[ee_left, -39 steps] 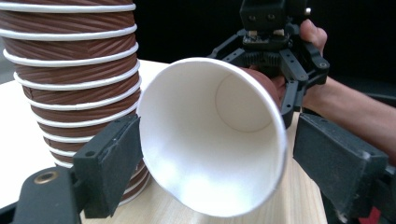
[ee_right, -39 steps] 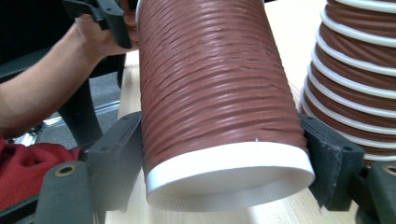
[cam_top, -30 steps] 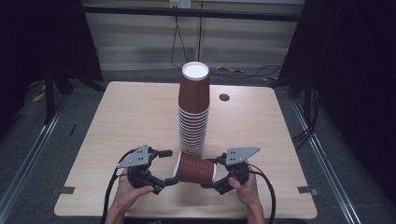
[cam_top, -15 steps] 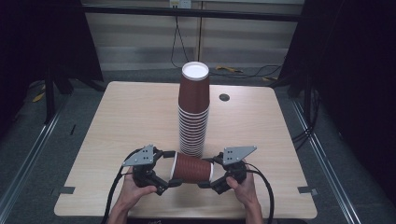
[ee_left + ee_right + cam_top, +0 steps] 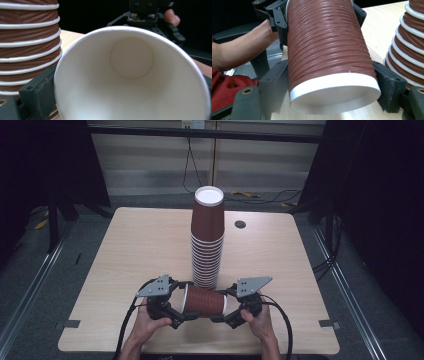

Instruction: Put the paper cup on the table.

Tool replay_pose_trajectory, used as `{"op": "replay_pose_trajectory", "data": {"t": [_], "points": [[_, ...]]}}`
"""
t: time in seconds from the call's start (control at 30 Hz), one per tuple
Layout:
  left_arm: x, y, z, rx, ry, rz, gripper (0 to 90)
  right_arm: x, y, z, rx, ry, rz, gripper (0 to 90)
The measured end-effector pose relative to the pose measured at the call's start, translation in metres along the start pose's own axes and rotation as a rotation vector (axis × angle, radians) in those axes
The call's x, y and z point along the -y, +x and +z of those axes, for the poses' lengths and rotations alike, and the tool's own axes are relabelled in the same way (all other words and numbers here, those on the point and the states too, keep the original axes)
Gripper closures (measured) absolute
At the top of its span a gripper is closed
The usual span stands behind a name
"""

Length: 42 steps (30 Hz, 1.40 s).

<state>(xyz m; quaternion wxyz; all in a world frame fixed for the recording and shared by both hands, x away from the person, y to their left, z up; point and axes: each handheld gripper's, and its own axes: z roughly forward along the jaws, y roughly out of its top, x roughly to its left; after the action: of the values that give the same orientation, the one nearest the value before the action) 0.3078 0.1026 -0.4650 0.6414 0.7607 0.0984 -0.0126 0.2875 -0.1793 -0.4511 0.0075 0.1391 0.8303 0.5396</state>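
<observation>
A brown ribbed paper cup [image 5: 202,301] lies sideways just above the table's near edge, held between both grippers. Its white mouth [image 5: 130,75] faces my left gripper [image 5: 176,309], whose jaws sit on either side of the rim, the left finger [image 5: 37,92] touching it. My right gripper [image 5: 226,312] is shut on the cup's base end [image 5: 329,60], a pad [image 5: 390,92] pressed to each side. Right behind the cup stands a tall stack of upside-down brown cups [image 5: 207,240], which also appears beside the jaws in both gripper views [image 5: 27,45] [image 5: 409,50].
The wooden table [image 5: 125,250] carries a small dark round spot [image 5: 240,224] at the back right of the stack. Cables trail from both grippers toward the near edge. Dark floor and metal rails surround the table.
My left gripper has moved right from a gap beside the cup and now has its jaws around the cup's rim. The right gripper and the cup have stayed nearly still.
</observation>
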Motion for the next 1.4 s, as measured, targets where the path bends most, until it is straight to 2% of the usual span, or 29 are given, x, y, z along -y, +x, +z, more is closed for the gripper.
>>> {"op": "replay_pose_trajectory", "data": {"t": [0.07,0.1,0.17,0.37,0.63,0.67,0.83,0.97,1.0,1.07,1.1,1.13,1.27,1.33,1.37,1.4], "points": [[0.0,0.0,0.0,-0.003,0.005,0.001,3.2,0.0,-0.001,0.0,-0.006,0.001,0.002,22.7],[-0.001,-0.002,-0.001,-0.026,0.01,0.004,3.2,0.0,-0.001,0.0,-0.006,0.001,0.002,22.7],[-0.001,-0.001,-0.001,-0.003,0.008,0.002,3.5,0.002,-0.002,0.001,-0.013,-0.006,0.008,22.4],[-0.004,-0.002,-0.001,-0.032,0.022,0.009,4.1,0.005,-0.003,0.005,-0.011,-0.005,0.015,21.3],[-0.011,-0.002,-0.001,-0.049,0.061,0.033,4.2,0.008,-0.002,0.005,0.012,-0.025,0.026,15.6],[-0.011,-0.002,-0.001,-0.054,0.061,0.031,4.2,0.01,-0.002,0.005,0.03,-0.031,0.026,13.9],[-0.011,0.001,-0.005,-0.071,0.082,0.022,4.2,0.012,-0.002,0.003,0.047,-0.047,0.035,13.5],[-0.011,0.003,-0.009,-0.095,0.09,0.013,4.1,0.016,-0.002,-0.001,0.084,-0.078,0.052,13.5],[-0.011,0.005,-0.013,-0.104,0.101,0.015,4.1,0.018,-0.003,-0.003,0.113,-0.094,0.073,13.3],[-0.01,0.006,-0.014,-0.106,0.103,0.013,4.1,0.021,-0.003,-0.004,0.132,-0.101,0.089,13.4],[-0.011,0.006,-0.016,-0.111,0.107,0.012,4.1,0.021,-0.003,-0.004,0.132,-0.101,0.089,13.4],[-0.011,0.007,-0.018,-0.13,0.113,0.016,4.1,0.021,-0.002,-0.004,0.181,-0.087,0.084,13.4],[-0.011,0.01,-0.022,-0.148,0.122,0.01,4.1,0.021,-0.002,-0.004,0.202,-0.1,0.078,13.4],[-0.011,0.01,-0.025,-0.157,0.126,0.01,4.0,0.021,-0.001,-0.005,0.245,-0.112,0.084,13.4],[-0.011,0.01,-0.027,-0.159,0.132,0.012,4.0,0.021,-0.001,-0.005,0.245,-0.112,0.084,13.4],[-0.011,0.01,-0.03,-0.167,0.132,0.008,4.0,0.022,-0.002,-0.007,0.276,-0.124,0.091,13.3]]}}
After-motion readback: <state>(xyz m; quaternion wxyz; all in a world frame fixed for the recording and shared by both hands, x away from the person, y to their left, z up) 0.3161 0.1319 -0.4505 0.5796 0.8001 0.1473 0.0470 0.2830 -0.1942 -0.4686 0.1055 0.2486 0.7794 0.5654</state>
